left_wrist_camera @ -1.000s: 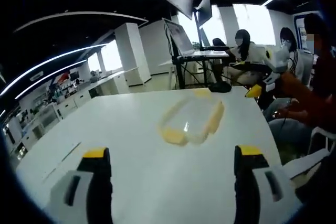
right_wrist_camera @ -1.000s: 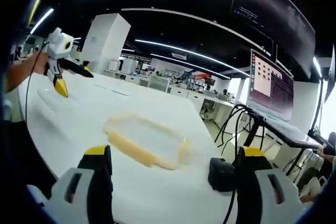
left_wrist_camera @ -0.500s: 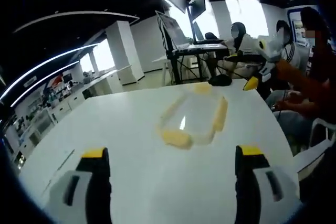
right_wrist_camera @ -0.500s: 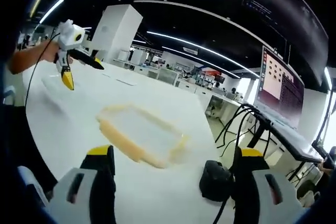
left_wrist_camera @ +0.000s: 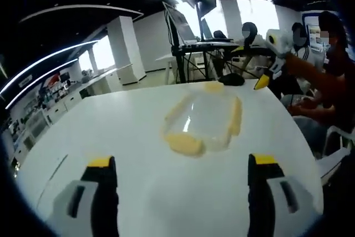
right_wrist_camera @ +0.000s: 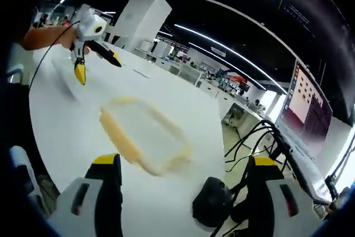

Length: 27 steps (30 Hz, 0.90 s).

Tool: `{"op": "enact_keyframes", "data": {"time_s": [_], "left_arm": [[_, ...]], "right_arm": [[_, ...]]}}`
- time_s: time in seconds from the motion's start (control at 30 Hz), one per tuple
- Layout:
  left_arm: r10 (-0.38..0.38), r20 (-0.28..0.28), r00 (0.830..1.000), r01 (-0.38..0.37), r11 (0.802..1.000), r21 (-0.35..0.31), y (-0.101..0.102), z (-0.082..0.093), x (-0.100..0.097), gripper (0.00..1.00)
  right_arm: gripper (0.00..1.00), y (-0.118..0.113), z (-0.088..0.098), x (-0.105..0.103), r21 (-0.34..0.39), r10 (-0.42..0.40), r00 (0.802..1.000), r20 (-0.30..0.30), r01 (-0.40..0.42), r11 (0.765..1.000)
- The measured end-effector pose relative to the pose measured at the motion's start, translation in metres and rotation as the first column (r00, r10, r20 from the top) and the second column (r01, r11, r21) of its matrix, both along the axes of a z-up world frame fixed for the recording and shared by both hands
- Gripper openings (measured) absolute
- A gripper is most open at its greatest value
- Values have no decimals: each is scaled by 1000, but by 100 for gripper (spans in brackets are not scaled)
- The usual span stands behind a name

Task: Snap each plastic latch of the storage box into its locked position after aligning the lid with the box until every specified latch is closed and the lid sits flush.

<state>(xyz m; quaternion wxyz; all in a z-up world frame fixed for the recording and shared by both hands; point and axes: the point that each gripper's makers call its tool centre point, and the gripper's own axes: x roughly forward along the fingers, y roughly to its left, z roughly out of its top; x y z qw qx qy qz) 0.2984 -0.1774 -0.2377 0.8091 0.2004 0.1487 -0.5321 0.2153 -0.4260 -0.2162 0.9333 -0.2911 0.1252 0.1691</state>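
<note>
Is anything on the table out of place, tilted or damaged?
Nothing stands out. The clear storage box with yellow latches lies flat on the white table; blur hides whether the latches are closed. Both grippers are open and away from it.

Count: one clear storage box (left_wrist_camera: pixel 204 121) with yellow latches on one white table (left_wrist_camera: pixel 111 137); latch number cannot be fixed through the blur. Two grippers: left gripper (left_wrist_camera: pixel 182 165), right gripper (right_wrist_camera: pixel 183 162). One dark rounded object (right_wrist_camera: pixel 211 208) near the table edge. Two monitors (left_wrist_camera: pixel 191 18) on a stand. Three seated people (left_wrist_camera: pixel 249 34) beyond the table.
</note>
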Motion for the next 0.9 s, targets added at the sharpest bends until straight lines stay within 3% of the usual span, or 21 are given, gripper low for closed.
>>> {"op": "enact_keyframes", "data": {"time_s": [0.17, 0.5, 0.9], "left_arm": [[-43, -12, 999, 44, 998, 37, -9, -6, -3, 94], [-90, -22, 996, 92, 992, 90, -14, -18, -3, 92], [-156, -41, 987, 159, 984, 85, -22, -23, 0, 86]], "right_arm": [[95, 5, -1, 2, -148, 117, 993, -22, -119, 982], [91, 2, -4, 13, -246, 225, 966, -125, -250, 937], [85, -4, -15, 28, -343, 305, 882, -359, -429, 836]]}}
